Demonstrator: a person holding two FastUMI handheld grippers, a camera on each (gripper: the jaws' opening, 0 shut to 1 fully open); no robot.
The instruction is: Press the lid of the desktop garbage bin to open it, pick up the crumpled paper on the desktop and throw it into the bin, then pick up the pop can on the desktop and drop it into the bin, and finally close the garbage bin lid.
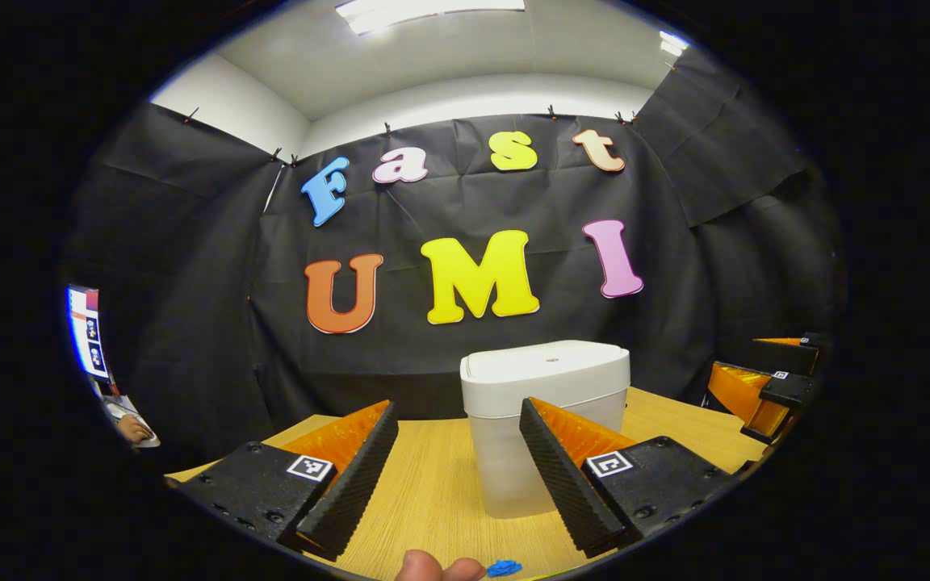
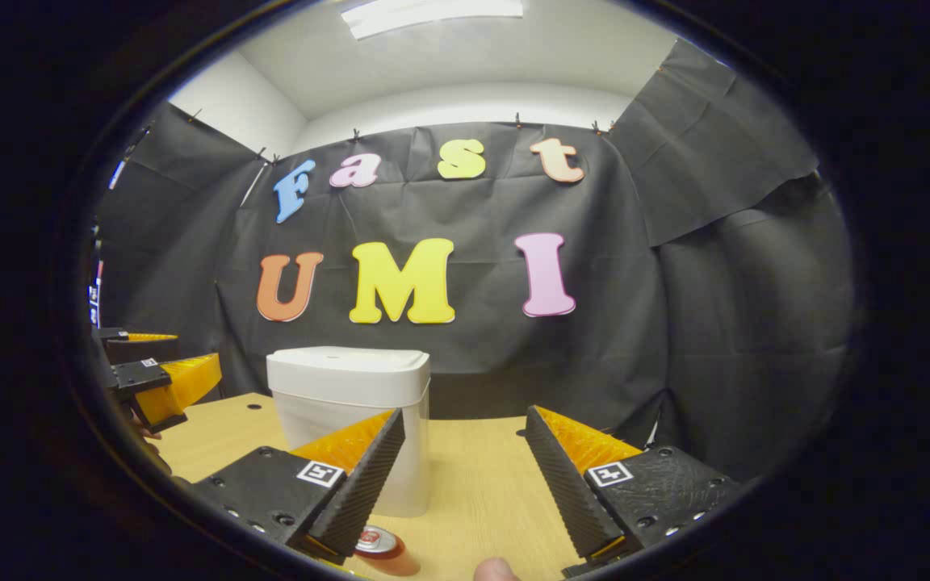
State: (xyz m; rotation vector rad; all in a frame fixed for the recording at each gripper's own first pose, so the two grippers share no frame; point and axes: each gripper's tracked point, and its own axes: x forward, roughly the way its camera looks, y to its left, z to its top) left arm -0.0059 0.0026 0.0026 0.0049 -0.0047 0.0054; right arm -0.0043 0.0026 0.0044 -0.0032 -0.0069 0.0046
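- Centre-low in left gripper view: bin (image 1: 546, 420) stands straight ahead of left gripper (image 1: 458, 476), framed in the gap between its fingers, a bit toward the right finger; lid (image 1: 546, 363) shut, flat on top.
- Lid sits above the fingertip line in frame, so judged next move = lift + go fwd, then push down on lid; bin upright, long axis vertical.
- Left gripper: jaws wide apart, nothing between them, no contact w/ bin or table (image 1: 433, 500).
- Bottom edge of left gripper view: small blue scrap (image 1: 504, 568) on table next to a fingertip of the person; can't tell what it is.
- Lower left of right gripper view: bin (image 2: 352, 420) lies off to the left of right gripper (image 2: 465, 476), partly behind its left finger; not lined up w/ it.
- Right gripper: also wide open, empty, hovering above table.
- Pop can (image 2: 380, 545) at bottom of right gripper view, just under/behind right gripper's left finger, close to bin base; looks to be lying on its side, orientation unclear.
- Judgement: left gripper better lined up for lid press; right nearer the can.
- Crumpled paper: can't place it.
- Task stage: lid not yet opened, nothing binned.
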